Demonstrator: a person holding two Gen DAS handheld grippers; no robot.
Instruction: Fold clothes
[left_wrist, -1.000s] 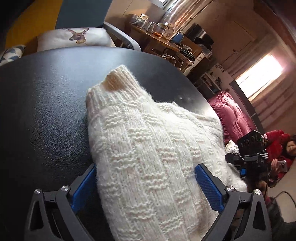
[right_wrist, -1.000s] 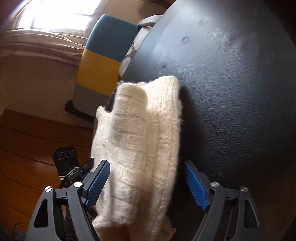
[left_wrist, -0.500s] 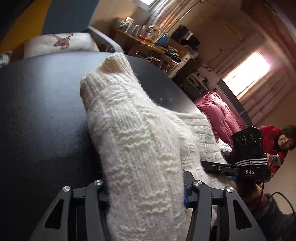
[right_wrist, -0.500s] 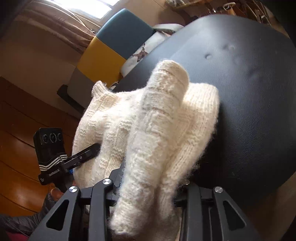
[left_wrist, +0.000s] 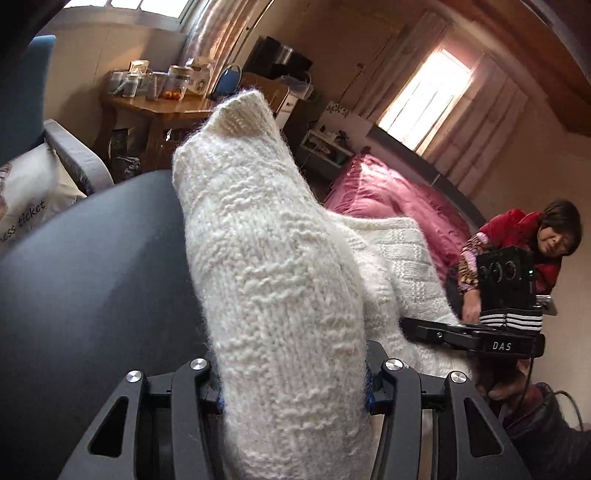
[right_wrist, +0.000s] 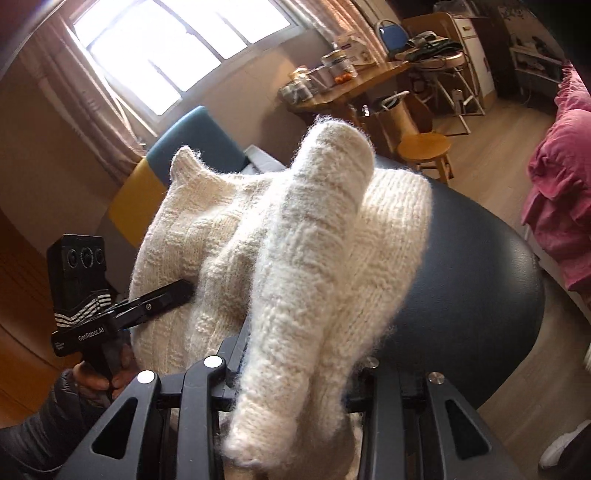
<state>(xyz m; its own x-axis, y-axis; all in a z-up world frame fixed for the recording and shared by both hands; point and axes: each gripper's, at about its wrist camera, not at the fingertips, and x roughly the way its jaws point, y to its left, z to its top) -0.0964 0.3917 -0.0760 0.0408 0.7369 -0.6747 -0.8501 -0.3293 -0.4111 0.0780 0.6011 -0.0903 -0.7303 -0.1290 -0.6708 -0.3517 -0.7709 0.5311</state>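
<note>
Both jaws pinching knit: left gripper (left_wrist: 291, 384) is clamped on one thick bunch of the white sweater (left_wrist: 280, 280), right gripper (right_wrist: 295, 373) clamped on another bunch of the same garment. Sweater is lifted at my end, the rest draped over the dark round bench (right_wrist: 480, 280), far edge toward the armchair (right_wrist: 192, 147). My read: fold-over in progress, the gripped edge gets carried across onto the body. To do it well: keep both grippers level and the same distance apart so the edge stays straight, move together, lay the fabric down before letting go, don't drag the lower layer. Knit is bulky and stretchy, so expect sag between the grips. Count: one sweater, two grippers, one bench. Background: one wooden stool (right_wrist: 424, 147), one pink bed (left_wrist: 391, 199), one person in red (left_wrist: 524, 236) beside it.
</note>
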